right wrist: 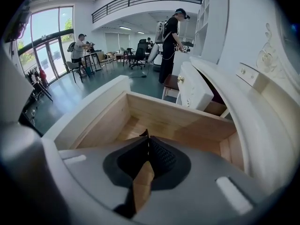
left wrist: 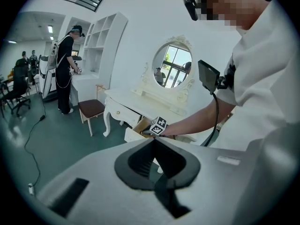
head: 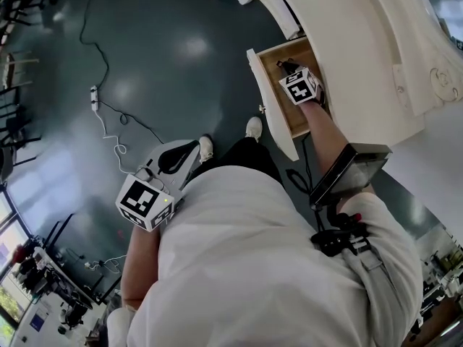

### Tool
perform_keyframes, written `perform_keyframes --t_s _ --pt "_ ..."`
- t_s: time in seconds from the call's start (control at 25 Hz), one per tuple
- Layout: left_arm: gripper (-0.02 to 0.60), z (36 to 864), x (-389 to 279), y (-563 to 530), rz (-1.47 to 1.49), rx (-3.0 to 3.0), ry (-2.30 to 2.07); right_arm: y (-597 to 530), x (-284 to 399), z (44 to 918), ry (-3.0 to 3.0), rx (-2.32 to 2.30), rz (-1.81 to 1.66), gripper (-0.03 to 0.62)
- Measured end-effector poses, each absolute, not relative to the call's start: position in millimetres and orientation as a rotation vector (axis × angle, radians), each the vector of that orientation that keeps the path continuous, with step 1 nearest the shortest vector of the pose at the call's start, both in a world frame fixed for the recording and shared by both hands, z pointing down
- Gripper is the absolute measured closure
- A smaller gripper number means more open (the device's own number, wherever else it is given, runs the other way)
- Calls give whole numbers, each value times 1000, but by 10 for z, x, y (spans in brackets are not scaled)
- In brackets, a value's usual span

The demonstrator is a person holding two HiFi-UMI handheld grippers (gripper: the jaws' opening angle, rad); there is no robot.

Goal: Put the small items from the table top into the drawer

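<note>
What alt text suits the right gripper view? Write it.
The right gripper's black tongs, tips closed together, point down into an open light-wood drawer of a white dressing table; people stand in the hall behind.

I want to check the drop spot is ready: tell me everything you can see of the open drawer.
The drawer stands pulled out of the white dressing table, level and open. Its front panel is white with a small knob; the inside walls and floor look like pale bare wood. The right gripper reaches down into it, fingers together; whether it touches the wood is unclear. No items show on the visible floor.
</note>
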State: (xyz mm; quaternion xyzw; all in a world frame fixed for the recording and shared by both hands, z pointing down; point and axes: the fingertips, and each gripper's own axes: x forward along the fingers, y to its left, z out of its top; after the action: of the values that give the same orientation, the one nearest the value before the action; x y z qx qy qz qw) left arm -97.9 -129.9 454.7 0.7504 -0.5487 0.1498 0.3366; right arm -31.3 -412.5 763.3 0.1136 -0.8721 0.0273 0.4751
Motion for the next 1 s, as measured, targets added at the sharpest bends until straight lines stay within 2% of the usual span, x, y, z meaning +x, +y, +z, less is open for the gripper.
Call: perform_keyframes --t_s 0.64,0.8,1.0 --pt "580 4596 -1007 -1387 387 1945 -1422 -4015 -446 7694 -2163 212 29 559" --pt "580 4620 -996 -1392 386 1952 -1424 -4056 -430 7704 -2171 215 28 488" --pt "580 4658 -1003 -1433 385 1973 -1417 -4181 -403 7649 -2183 250 30 488"
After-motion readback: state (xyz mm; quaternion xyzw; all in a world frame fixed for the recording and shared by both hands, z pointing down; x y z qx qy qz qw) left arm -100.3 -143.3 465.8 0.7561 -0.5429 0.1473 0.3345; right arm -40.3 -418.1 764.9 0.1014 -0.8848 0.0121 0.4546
